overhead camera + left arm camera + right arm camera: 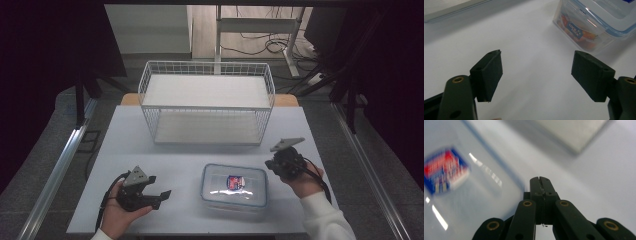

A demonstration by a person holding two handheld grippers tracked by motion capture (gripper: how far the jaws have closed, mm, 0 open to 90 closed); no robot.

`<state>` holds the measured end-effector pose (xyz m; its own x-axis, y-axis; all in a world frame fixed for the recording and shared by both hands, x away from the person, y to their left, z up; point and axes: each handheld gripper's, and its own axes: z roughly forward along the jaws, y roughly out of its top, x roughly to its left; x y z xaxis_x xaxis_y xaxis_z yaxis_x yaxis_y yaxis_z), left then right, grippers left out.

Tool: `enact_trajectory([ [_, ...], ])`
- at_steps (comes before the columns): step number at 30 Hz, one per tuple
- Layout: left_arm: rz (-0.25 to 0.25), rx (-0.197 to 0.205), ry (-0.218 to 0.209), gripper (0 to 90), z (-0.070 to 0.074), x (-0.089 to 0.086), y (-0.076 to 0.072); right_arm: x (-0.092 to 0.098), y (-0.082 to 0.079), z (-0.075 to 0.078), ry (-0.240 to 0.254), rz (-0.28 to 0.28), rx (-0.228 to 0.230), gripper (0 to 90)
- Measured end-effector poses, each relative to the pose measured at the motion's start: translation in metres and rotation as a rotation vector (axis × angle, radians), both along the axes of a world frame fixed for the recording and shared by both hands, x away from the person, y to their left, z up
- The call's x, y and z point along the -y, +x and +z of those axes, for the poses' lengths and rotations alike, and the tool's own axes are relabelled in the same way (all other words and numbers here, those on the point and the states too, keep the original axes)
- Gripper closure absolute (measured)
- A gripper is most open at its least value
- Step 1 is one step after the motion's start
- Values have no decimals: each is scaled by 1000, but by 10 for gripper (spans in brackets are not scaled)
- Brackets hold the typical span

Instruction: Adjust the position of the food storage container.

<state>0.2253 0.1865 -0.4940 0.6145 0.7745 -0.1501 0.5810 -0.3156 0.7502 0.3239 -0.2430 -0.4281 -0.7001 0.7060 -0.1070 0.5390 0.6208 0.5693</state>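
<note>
A clear plastic food box with a blue-rimmed lid [234, 185] lies flat on the white table, a red and blue sticker [234, 182] on its lid. My left gripper [160, 198] rests on the table to the box's left, jaws wide open and empty. In the left gripper view the box [596, 27] sits ahead at the upper right, beyond the gripper [536, 72]. My right gripper [275, 166] hovers by the box's right rim, jaws pressed together on nothing. The right gripper view has the gripper [540, 180] over the lid's edge, the sticker [444, 171] blurred at left.
A white wire basket rack [207, 102] with two shelves stands at the back middle of the table [140, 150]. Floor, cables and a metal frame lie beyond it. Dark curtains flank both sides.
</note>
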Motion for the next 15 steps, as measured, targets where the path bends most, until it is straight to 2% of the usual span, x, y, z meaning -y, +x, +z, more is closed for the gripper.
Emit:
enact_trajectory([
  [3, -1, -2, 1, 248, 0, 0, 1, 17, -21, -14, -9, -21, -41, 889],
  [5, -1, -4, 2, 248, -1, 1, 1, 20, -26, -18, -17, -26, -52, 889],
  [6, -2, -5, 5, 248, -1, 2, 2, 22, -38, -32, -51, -20, -102, 889],
  [7, -1, -5, 6, 249, -1, 2, 2, 21, -42, -38, -68, -12, -124, 889],
  [10, -4, -4, 8, 248, -1, 5, 1, 17, -46, -45, -76, 17, -167, 889],
  [12, -7, -3, 11, 248, -1, 6, 1, 12, -46, -44, -59, 32, -174, 889],
  [14, -7, -4, 13, 248, -1, 6, 1, 7, -45, -43, -91, 30, -156, 889],
  [15, -6, -3, 12, 248, -1, 5, 2, 6, -44, -43, -89, 28, -153, 889],
])
